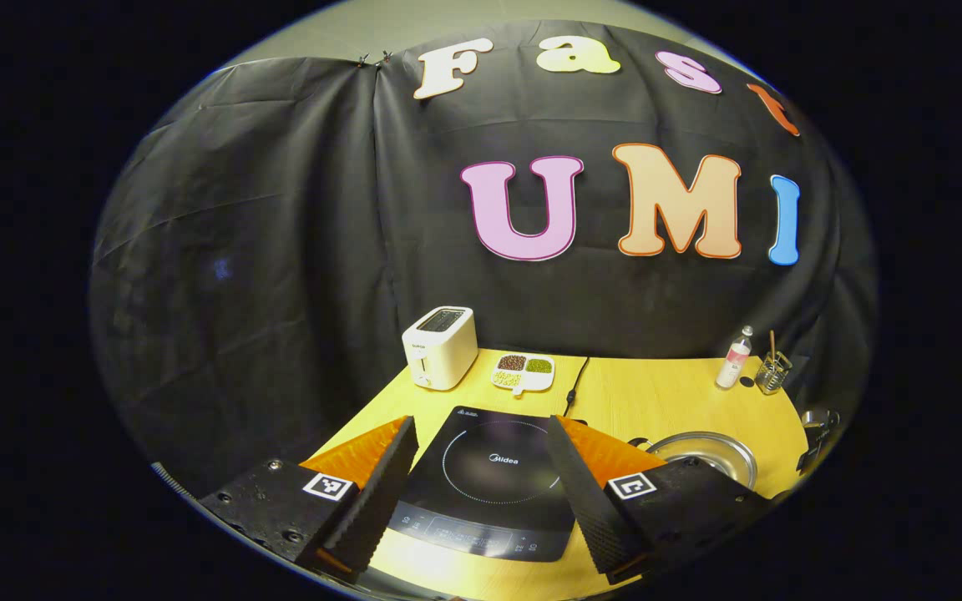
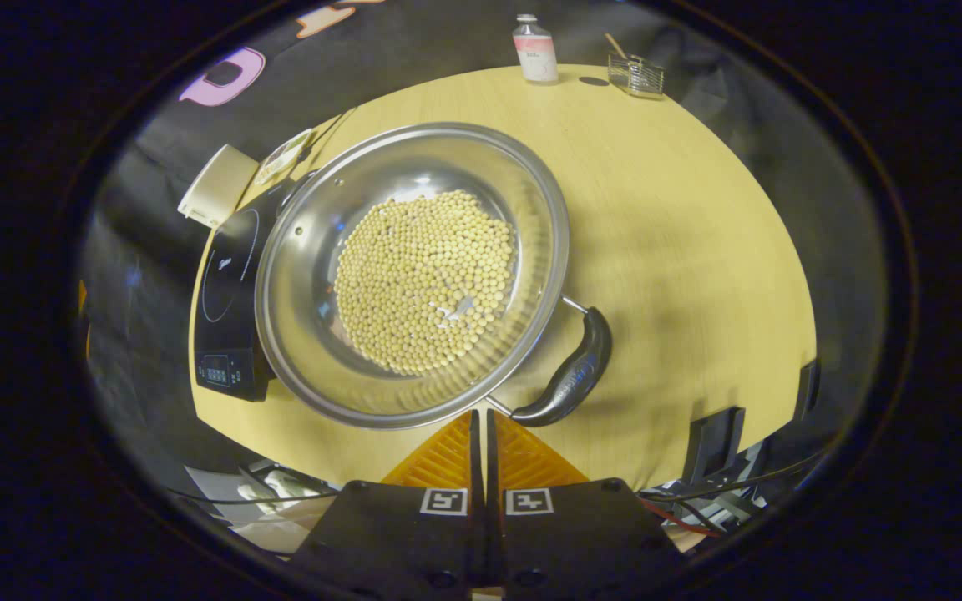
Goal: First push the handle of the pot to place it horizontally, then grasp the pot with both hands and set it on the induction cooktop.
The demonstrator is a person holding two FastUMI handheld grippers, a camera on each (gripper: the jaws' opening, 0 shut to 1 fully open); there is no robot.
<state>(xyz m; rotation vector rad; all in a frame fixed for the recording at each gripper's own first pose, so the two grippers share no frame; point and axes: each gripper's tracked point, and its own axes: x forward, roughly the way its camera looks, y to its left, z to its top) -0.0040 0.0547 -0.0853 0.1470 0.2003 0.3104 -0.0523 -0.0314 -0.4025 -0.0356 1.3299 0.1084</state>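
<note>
Steel pot (image 2: 414, 275) beside cooktop (image 2: 226, 292).

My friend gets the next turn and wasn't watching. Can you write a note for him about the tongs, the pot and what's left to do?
Left tongs: open, holding nothing, pointed at the induction cooktop.
Right tongs: shut and holding nothing, just in front of the pot's black handle.
Pot: full of pale beans, sitting on the wooden table beside the cooktop, not on it.
Done: nothing I can confirm. I can't tell whether the handle has been pushed yet.
Left: push the handle until it lies horizontally, then grasp the pot with both tongs and set it on the cooktop.
</note>
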